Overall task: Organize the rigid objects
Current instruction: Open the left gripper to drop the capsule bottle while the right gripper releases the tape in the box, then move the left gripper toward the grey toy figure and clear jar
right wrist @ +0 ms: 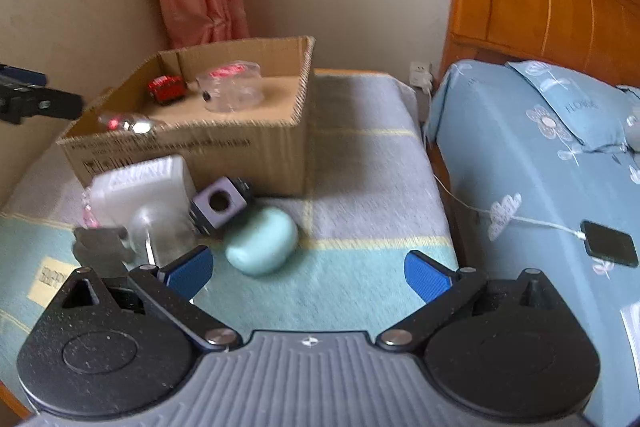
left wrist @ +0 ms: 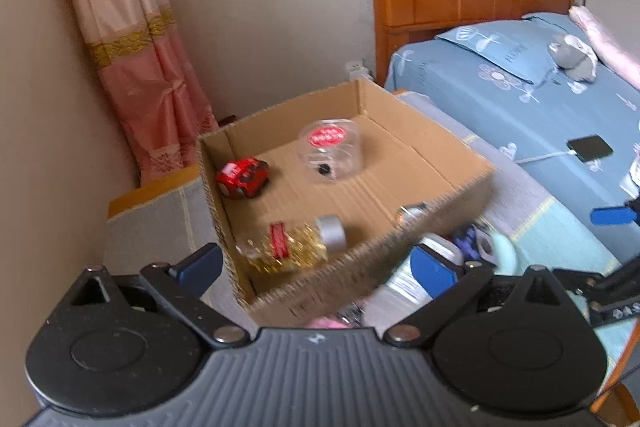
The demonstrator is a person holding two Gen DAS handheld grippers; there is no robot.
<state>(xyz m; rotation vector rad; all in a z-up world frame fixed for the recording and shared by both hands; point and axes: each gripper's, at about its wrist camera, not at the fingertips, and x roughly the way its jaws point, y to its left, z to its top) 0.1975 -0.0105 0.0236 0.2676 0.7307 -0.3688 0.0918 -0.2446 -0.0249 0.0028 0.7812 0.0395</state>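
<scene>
An open cardboard box (left wrist: 440, 203) (right wrist: 240, 151) holds a red toy car (left wrist: 242, 178) (right wrist: 166, 87), a clear round tub with a red lid (left wrist: 330, 155) (right wrist: 232, 87) and a small bottle with a grey cap (left wrist: 296, 245). In front of the box lie a white bottle (right wrist: 140, 187), a grey cube with a hole (right wrist: 218, 207) and a mint green case (right wrist: 262, 241). My left gripper (left wrist: 316, 263) is open and empty above the box's near wall. My right gripper (right wrist: 308, 273) is open and empty just short of the green case.
The box stands on a table under a grey and teal striped cloth (right wrist: 360, 187). A bed with a blue sheet (right wrist: 520, 167) is on the right, with a phone on a cable (right wrist: 610, 243). A pink curtain (left wrist: 132, 67) hangs at the back left.
</scene>
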